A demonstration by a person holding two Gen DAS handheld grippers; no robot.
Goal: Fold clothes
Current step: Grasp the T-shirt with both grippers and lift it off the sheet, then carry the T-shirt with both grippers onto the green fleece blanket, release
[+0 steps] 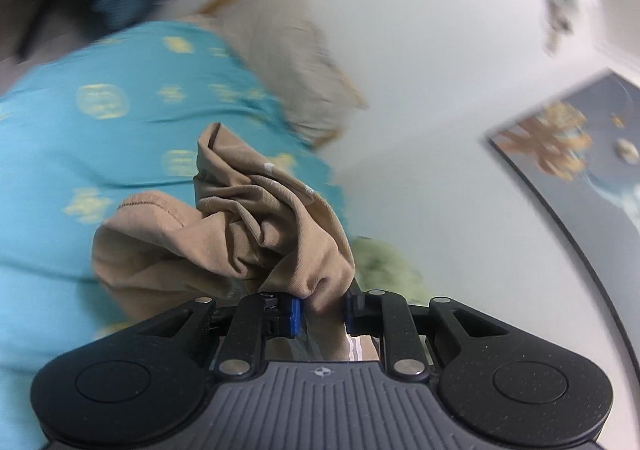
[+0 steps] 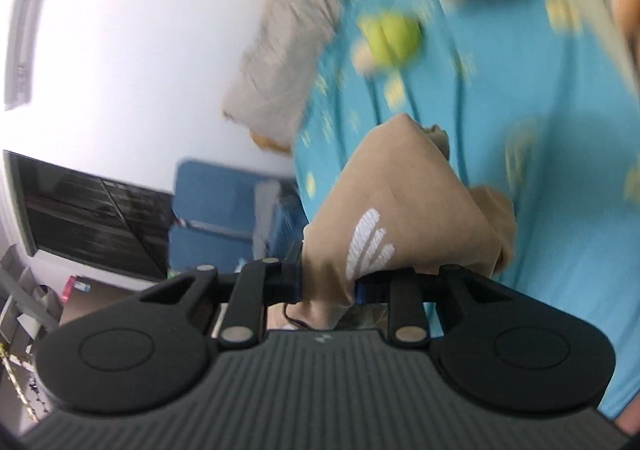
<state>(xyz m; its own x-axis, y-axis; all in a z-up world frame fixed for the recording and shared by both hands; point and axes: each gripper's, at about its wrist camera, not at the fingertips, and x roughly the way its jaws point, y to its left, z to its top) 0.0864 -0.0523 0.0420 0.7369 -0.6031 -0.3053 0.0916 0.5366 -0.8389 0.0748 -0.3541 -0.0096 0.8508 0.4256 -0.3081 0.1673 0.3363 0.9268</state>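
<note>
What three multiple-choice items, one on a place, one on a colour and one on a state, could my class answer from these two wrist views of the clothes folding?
1. Where does the beige pillow lie?
A. on the turquoise bedsheet, at its edge by the white wall
B. in a basket
C. on a chair

2. What colour is the garment in the grippers?
A. red
B. tan
C. black

3. What is the state of the left gripper and the right gripper?
A. both open and empty
B. only the left holds cloth
C. each shut on the garment

Answers:
1 A, the pillow rests on the sheet's edge beside the wall.
2 B, tan cloth with a white printed mark shows in both views.
3 C, cloth is bunched between the fingers of each gripper.
</note>
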